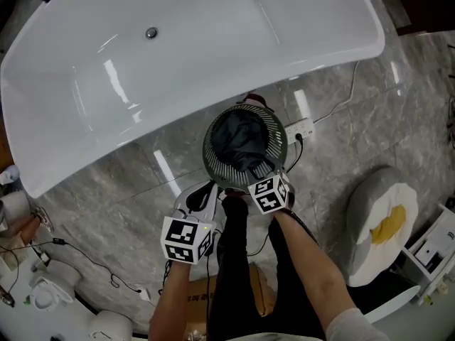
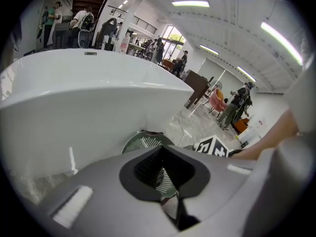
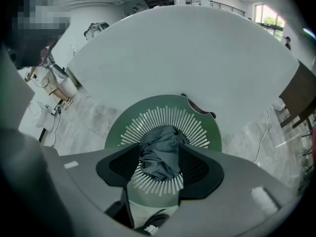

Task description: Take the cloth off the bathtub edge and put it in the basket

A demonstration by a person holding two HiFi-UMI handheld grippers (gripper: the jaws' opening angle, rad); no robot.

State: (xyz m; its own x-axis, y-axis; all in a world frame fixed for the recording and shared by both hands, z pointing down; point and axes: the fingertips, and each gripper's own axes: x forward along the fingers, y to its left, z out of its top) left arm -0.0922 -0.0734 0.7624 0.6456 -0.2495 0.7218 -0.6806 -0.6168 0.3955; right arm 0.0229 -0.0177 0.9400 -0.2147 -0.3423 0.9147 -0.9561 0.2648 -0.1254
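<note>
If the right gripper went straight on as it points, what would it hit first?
Probably the dark cloth heaped in the green basket, dead ahead of the right gripper, between its open jaws; depth unclear.

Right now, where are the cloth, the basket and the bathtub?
cloth [image 1: 239, 141]: head view, middle of the dark bundle.
basket [image 1: 208, 155]: head view, left rim.
bathtub [image 1: 213, 41]: head view, inner floor.

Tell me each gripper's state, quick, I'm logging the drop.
Left gripper: closed, empty.
Right gripper: open, over the cloth in the basket.
</note>
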